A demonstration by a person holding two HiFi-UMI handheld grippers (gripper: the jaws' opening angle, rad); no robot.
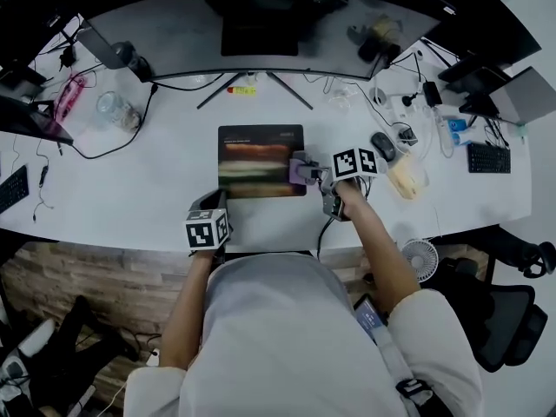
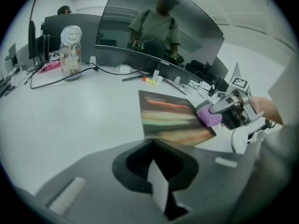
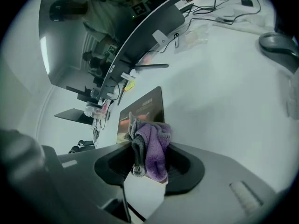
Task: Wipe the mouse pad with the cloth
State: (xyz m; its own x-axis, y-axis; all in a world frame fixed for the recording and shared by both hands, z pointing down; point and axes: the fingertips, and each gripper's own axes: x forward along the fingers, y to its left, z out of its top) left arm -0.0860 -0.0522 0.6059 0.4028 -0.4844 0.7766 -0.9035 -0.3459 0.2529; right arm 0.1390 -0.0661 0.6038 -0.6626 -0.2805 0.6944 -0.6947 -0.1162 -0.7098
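White worktop (image 1: 165, 194) is shown in the head view, with a glass jar (image 1: 113, 109) at its left, contents indistinct. The mouse pad (image 1: 261, 161) lies centrally, its print illegible.

Left gripper view: the left tongs (image 2: 159, 190) are closed together, empty.

Right gripper view: the purple cloth (image 3: 156, 143) is clamped in the right tongs (image 3: 145, 171), at the pad's edge.

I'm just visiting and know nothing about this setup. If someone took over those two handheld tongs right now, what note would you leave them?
Right tongs: shut on the purple cloth, held at the right edge of the mouse pad.
Left tongs: shut and empty, near the front edge of the desk, just off the pad's lower left corner.
Done: the cloth is gripped and at the pad. How much is already wiped cannot be told.
Left: sweep the cloth across the pad, probably from right to left.
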